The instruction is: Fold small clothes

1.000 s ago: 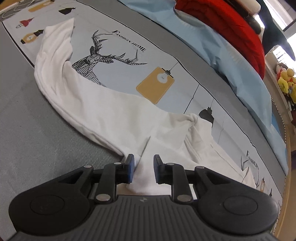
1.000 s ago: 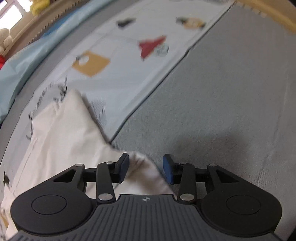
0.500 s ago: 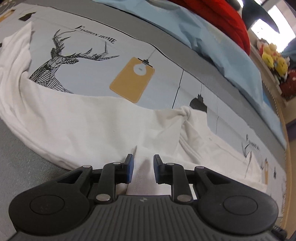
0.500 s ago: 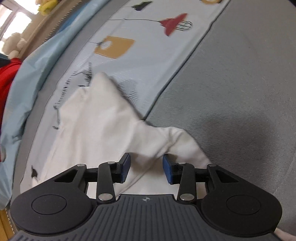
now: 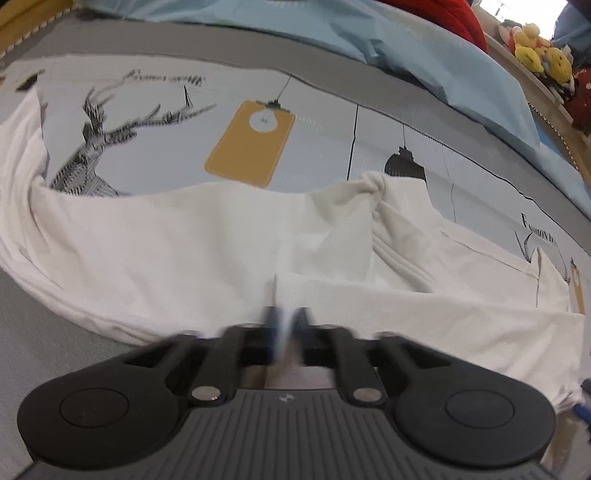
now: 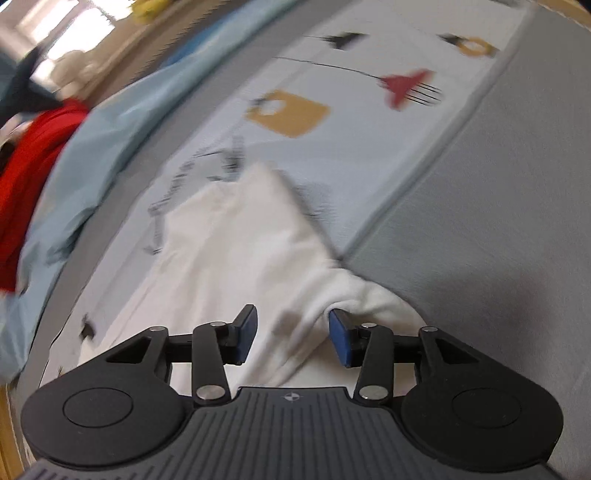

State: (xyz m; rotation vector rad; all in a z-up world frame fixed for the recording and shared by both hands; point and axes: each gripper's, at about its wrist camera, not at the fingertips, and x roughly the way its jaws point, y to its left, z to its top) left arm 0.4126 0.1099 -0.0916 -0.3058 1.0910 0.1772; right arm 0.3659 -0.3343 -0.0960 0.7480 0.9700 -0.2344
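A white garment (image 5: 184, 251) lies rumpled in a long band across the printed sheet and the grey mattress. My left gripper (image 5: 286, 325) is shut on a fold of its near edge; the fingers are blurred and a thin ridge of cloth stands up between them. In the right wrist view the same white garment (image 6: 229, 251) runs away from me, one corner lying over the sheet's border. My right gripper (image 6: 291, 332) hovers over its near end, jaws opening, with cloth between the blue pads (image 6: 340, 341) but not pinched.
The printed sheet (image 5: 251, 144) shows a deer and lamps. Behind it lie a light blue blanket (image 5: 406, 48) and a red cloth (image 5: 454, 18). Plush toys (image 5: 535, 51) sit on a ledge at the far right. Grey mattress (image 6: 498, 221) spreads to the right.
The left gripper sank toward the garment, rolled, and its jaws closed on a fold. The right gripper shifted along the garment and its jaws widened.
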